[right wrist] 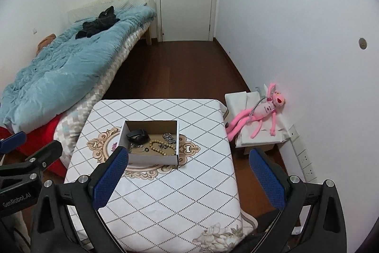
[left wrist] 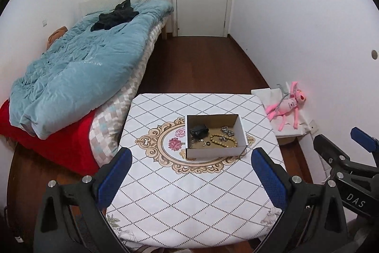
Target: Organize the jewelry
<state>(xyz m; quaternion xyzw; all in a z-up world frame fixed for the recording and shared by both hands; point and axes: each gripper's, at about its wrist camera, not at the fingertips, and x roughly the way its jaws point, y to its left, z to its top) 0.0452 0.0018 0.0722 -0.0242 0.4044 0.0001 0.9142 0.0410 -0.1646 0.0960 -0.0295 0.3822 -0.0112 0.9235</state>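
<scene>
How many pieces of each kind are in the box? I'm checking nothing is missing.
In the cardboard box:
Black oval item: 1
Wooden bead bracelet: 1
Silver chain pieces: 2
Small dark ring: 1
Total: 5

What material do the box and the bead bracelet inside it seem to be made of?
The box: apparently cardboard, white matte outside, brown raw inside, with thin folded walls. The bead bracelet: possibly wood, since its round beads look tan and dull; plastic cannot be excluded.
</scene>
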